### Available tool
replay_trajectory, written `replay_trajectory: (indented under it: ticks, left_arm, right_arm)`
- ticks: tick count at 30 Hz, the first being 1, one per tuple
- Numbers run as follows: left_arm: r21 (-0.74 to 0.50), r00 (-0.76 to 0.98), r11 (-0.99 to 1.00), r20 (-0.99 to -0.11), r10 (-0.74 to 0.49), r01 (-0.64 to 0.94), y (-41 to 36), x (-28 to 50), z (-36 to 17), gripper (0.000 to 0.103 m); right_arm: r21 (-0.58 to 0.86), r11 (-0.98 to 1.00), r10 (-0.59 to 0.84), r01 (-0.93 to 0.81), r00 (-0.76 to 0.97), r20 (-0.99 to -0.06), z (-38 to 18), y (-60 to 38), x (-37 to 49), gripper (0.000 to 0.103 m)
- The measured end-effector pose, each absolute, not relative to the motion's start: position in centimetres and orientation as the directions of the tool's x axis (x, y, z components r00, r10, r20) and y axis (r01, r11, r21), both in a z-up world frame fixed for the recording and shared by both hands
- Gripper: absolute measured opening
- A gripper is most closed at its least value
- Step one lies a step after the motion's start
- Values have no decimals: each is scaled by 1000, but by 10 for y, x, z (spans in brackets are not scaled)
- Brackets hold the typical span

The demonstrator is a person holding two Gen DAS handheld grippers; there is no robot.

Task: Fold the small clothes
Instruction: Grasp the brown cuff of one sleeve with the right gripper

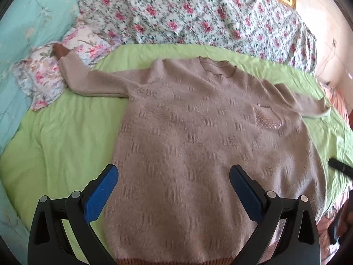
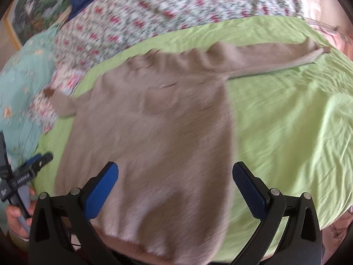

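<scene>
Left wrist view: left gripper nearest, jaws spread wide, gripping nothing, poised above the lower body of the beige sweater. Beyond, to the left: a floral cloth under the sleeve cuff, then a teal quilt. Straight ahead: a rose-print blanket. Underneath all: a green sheet. Laid flat, front up, sleeves out, shiny pocket patch ahead to the right.

Right wrist view, blurred: right gripper open, empty, over the sweater's hem. Left gripper far left, hand-held. Green sheet to the right.
</scene>
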State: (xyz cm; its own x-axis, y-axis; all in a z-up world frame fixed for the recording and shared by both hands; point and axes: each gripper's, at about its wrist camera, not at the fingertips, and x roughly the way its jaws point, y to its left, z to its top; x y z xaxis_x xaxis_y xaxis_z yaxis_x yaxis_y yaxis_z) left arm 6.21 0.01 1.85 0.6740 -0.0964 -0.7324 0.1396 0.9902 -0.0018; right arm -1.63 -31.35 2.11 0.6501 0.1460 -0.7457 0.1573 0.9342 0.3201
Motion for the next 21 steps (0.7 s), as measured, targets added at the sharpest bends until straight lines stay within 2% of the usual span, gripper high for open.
replay_trajectory:
  ticks: [2, 4, 8, 11, 15, 18, 21]
  left_arm:
    - [66, 659, 983, -750, -65, 172, -7, 77, 19, 101]
    - [160, 685, 971, -729, -6, 179, -16, 87, 23, 101]
    - [207, 730, 963, -683, 16, 173, -23, 104, 39, 101]
    - [184, 731, 969, -683, 6, 164, -24, 121, 49, 102]
    - [153, 724, 975, -690, -10, 160, -28, 140, 50, 102]
    - [129, 693, 977, -720, -25, 169, -34, 152, 38, 102]
    - [136, 662, 974, -750, -19, 183, -42, 167, 23, 102]
  right_arm:
    - [321, 925, 116, 202, 654, -747, 21, -339, -6, 103]
    - [320, 915, 62, 247, 697, -715, 27, -377, 4, 102]
    - [321, 872, -52, 371, 720, -692, 35, -452, 28, 97]
    - [321, 813, -155, 486, 712, -685, 40, -513, 44, 86]
    - [370, 699, -236, 612, 686, -688, 38, -599, 69, 61]
    - [385, 663, -270, 642, 685, -677, 35, -645, 84, 59]
    - [377, 622, -293, 686, 651, -701, 23, -675, 101, 50]
